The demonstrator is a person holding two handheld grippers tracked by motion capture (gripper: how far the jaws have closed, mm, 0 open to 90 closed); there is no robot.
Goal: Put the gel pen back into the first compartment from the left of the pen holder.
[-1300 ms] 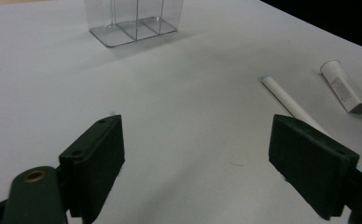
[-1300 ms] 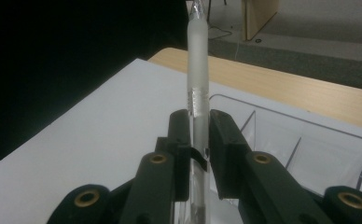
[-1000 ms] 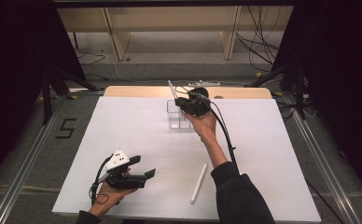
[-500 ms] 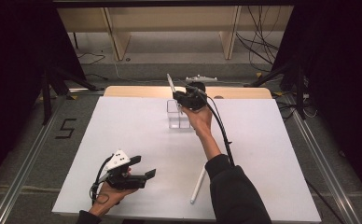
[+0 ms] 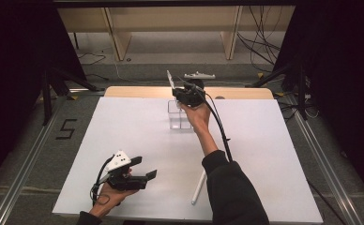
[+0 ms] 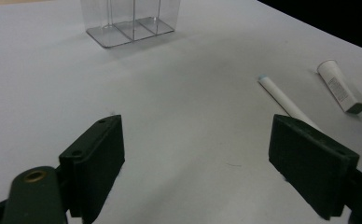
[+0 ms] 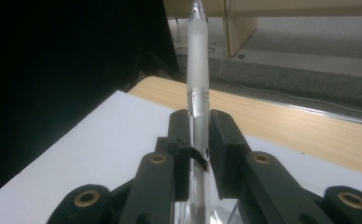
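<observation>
My right gripper (image 5: 184,95) hovers over a clear compartment holder (image 5: 180,118) at the far middle of the white table (image 5: 124,126). It is shut on a translucent white pen (image 5: 170,79), which juts up and tilts left. In the right gripper view the pen (image 7: 198,70) runs upward between the jaws of the right gripper (image 7: 199,128), with the holder's rim (image 7: 219,214) just below. My left gripper (image 5: 145,167) is held low near the front left, open with nothing between its pads (image 6: 97,154). Ahead of the left gripper (image 6: 198,158) stands the clear holder (image 6: 130,23).
A long white stick (image 5: 199,186) lies near the front edge beside the right sleeve, and shows again as the white stick (image 6: 281,98) in the left gripper view. A small white tube (image 6: 342,88) lies to its right. A wooden strip (image 5: 138,91) borders the table's far edge.
My right gripper has shifted slightly left and farther away with the pen in it, staying over the clear holder. The left gripper has kept still and open.
</observation>
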